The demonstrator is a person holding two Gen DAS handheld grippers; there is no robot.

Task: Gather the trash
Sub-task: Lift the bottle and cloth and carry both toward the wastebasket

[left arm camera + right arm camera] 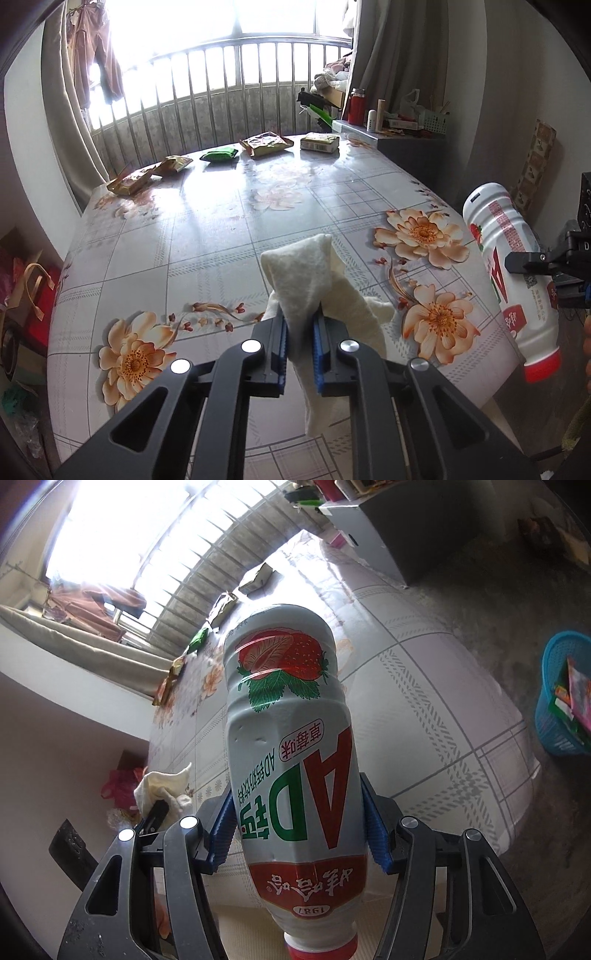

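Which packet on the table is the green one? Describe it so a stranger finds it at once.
Start at the floral table and look along its far edge by the window railing. In that row of wrappers, the green packet lies near the middle, the only green one among tan and yellow neighbours.

Left tongs [300, 332] nearly closed, right tongs [295, 812] spread wide

White crumpled cloth [314, 280] pinched in left claw [300, 332] above flower-patterned tabletop [207, 236], lower centre of frame. White plastic strawberry-milk bottle [291, 746] in right claw [295, 827], cap nearest camera. Blue plastic basket [565, 698] at right edge, on floor beside tabletop.
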